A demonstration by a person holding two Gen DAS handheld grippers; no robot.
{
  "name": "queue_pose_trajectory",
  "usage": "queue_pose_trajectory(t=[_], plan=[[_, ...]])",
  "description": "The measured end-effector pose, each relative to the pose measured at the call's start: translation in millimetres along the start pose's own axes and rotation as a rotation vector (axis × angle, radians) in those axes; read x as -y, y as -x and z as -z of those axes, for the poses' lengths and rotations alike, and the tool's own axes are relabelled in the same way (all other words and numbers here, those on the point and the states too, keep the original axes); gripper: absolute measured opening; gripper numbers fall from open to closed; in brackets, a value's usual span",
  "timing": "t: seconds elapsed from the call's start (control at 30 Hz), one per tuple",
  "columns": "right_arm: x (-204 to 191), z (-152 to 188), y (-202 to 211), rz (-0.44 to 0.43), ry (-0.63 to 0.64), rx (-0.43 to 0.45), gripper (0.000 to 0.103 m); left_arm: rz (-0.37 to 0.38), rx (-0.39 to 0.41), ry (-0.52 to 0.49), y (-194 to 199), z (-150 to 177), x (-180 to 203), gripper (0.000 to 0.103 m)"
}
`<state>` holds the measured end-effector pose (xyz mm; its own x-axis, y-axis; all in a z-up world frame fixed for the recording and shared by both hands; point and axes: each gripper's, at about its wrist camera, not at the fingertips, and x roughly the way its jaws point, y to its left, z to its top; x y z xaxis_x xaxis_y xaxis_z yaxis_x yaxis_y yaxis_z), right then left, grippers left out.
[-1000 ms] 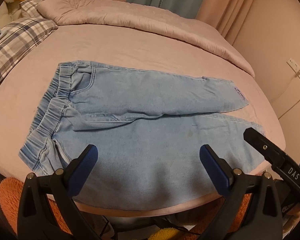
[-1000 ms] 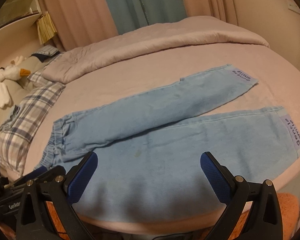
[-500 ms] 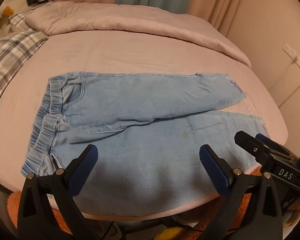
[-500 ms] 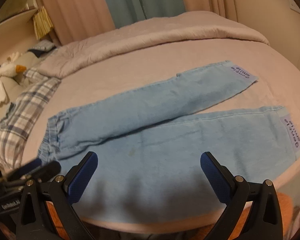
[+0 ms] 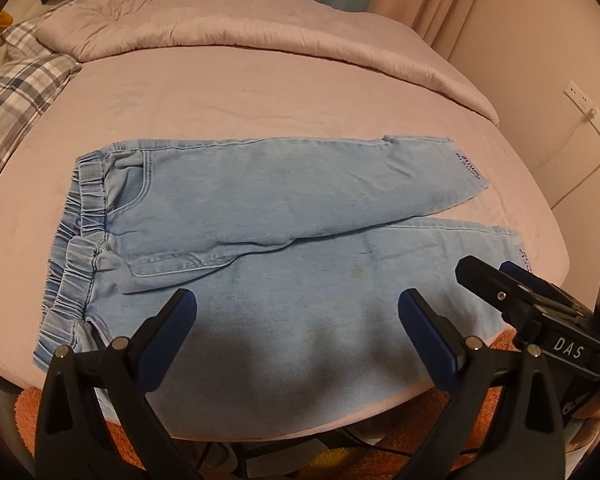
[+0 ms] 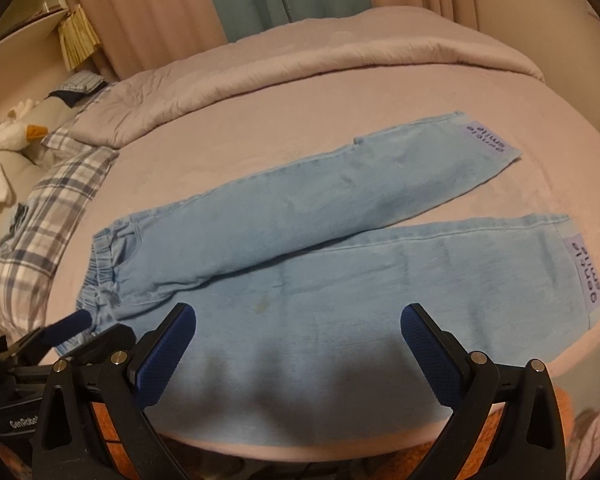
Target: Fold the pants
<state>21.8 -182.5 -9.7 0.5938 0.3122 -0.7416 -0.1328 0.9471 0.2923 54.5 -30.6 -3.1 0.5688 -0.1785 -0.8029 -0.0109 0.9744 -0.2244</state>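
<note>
Light blue denim pants (image 5: 284, 216) lie flat on the pink bed, waistband (image 5: 76, 240) at the left, both legs pointing right; they also show in the right wrist view (image 6: 340, 232). My left gripper (image 5: 296, 332) is open and empty, hovering over the near leg by the bed's front edge. My right gripper (image 6: 296, 340) is open and empty over the same leg, further toward the cuffs (image 6: 580, 272). In the left wrist view the right gripper (image 5: 512, 292) sits near the near cuff. In the right wrist view the left gripper (image 6: 60, 328) sits near the waistband.
A folded pink duvet (image 5: 236, 28) lies across the back of the bed. A plaid pillow (image 5: 16, 96) and a stuffed toy (image 6: 8, 144) are at the left. An orange rug (image 5: 380, 440) lies below the front edge. A wall with outlets (image 5: 588, 116) is at the right.
Both grippers have shifted slightly and moved in toward the pants. The right gripper reaches further over the near cuff, the left toward the waistband. The pants have not moved.
</note>
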Motion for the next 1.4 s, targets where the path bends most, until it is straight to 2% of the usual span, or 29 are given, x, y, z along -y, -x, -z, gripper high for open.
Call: queue_pose_trajectory(t=[0.63,0.77,0.93,1.03,1.1,1.17,1.23,1.33,1.4], plan=[[8,-8,-2,0.011,-0.036,-0.009,0.102,0.006,-0.022,0.031,-4,-7,-10,0.099],[14,-8,-3,0.021,-0.047,-0.009,0.102,-0.013,-0.021,0.066,-4,-11,-26,0.098],[32,-9,-1,0.043,-0.092,0.003,0.1,-0.074,0.01,0.167,5,-20,-67,0.097],[61,-12,7,0.048,-0.17,0.02,0.097,-0.116,0.017,0.271,12,-19,-106,0.096],[100,-12,20,0.086,-0.281,0.052,0.096,-0.156,0.01,0.319,14,-14,-126,0.094],[133,-10,30,0.138,-0.362,0.079,0.091,-0.212,-0.013,0.375,12,-3,-149,0.094],[170,-4,39,0.197,-0.455,0.097,0.079,-0.241,-0.053,0.425,6,9,-169,0.093],[226,11,45,0.28,-0.605,0.095,0.069,-0.215,-0.131,0.494,-9,24,-188,0.086],[256,22,43,0.333,-0.693,0.075,0.066,-0.152,-0.178,0.551,-21,34,-197,0.082]])
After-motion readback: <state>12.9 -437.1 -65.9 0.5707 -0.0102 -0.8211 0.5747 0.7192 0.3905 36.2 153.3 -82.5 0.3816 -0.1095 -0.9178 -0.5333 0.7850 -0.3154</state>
